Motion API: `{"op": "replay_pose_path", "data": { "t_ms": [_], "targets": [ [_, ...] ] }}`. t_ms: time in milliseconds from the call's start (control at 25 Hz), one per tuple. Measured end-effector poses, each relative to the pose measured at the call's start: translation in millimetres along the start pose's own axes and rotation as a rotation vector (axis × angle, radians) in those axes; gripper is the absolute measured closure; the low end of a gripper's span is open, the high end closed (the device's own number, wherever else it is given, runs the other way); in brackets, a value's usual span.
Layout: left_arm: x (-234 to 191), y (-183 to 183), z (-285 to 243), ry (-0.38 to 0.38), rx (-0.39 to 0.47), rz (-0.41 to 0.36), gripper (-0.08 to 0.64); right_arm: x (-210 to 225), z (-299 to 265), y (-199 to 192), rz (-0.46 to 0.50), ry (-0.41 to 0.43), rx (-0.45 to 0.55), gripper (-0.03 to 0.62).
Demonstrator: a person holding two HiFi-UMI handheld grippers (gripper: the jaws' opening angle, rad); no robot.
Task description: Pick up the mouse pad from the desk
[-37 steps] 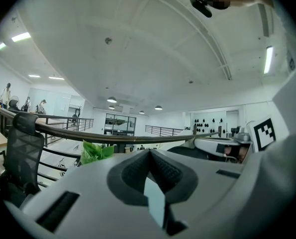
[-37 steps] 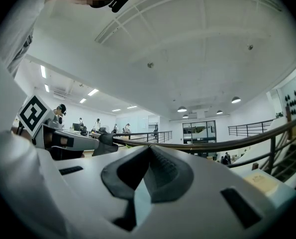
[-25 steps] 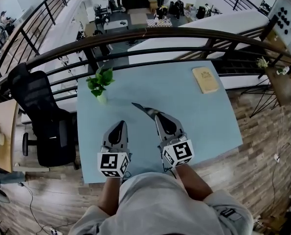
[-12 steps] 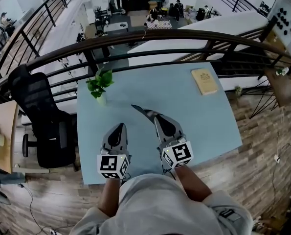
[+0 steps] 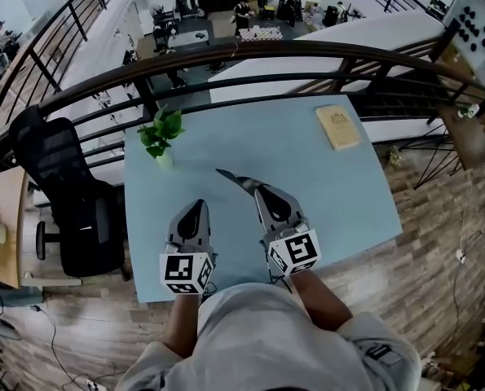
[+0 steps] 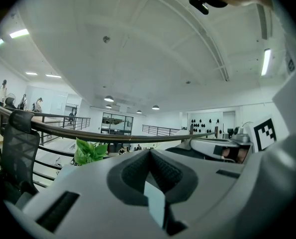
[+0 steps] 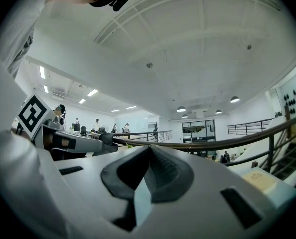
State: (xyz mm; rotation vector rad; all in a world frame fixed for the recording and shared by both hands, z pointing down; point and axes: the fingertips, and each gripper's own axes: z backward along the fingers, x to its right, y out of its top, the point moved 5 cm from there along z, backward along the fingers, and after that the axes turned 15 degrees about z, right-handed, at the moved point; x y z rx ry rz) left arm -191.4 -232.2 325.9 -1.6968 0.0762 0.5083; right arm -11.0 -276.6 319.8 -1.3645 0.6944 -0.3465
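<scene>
The mouse pad shows as a thin dark sliver, seen almost edge-on, sticking out to the upper left from the tip of my right gripper. That gripper is shut on the pad's edge and holds it a little above the light blue desk. In the right gripper view its jaws meet at the tip. My left gripper hovers beside it over the desk's near part, shut and holding nothing; its jaws are pressed together. Both grippers point away from me, roughly level.
A small potted plant stands at the desk's far left. A tan notebook lies at the far right. A dark railing runs behind the desk, and a black office chair stands to its left.
</scene>
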Motion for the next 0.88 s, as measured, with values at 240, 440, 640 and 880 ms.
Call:
{"op": "replay_pose_path", "data": {
  "t_ms": [240, 440, 640, 880],
  "targets": [
    [4.3, -1.7, -0.2, -0.007, -0.008, 0.002, 0.549, 2.2, 4.5, 1.8, 0.002, -0.007, -0.003, 0.578],
    [6.3, -3.5, 0.0, -0.011, -0.010, 0.003, 0.549, 3.0, 7.5, 2.8, 0.008, -0.010, -0.003, 0.578],
    [11.5, -5.2, 1.6, -0.017, -0.014, 0.003, 0.549, 4.9, 15.3, 3.7, 0.010, -0.017, -0.007, 0.578],
    [17.6, -6.0, -2.1, -0.031, -0.003, -0.002, 0.549, 7.6, 17.2, 4.5, 0.013, -0.019, 0.007, 0.578]
  ]
}}
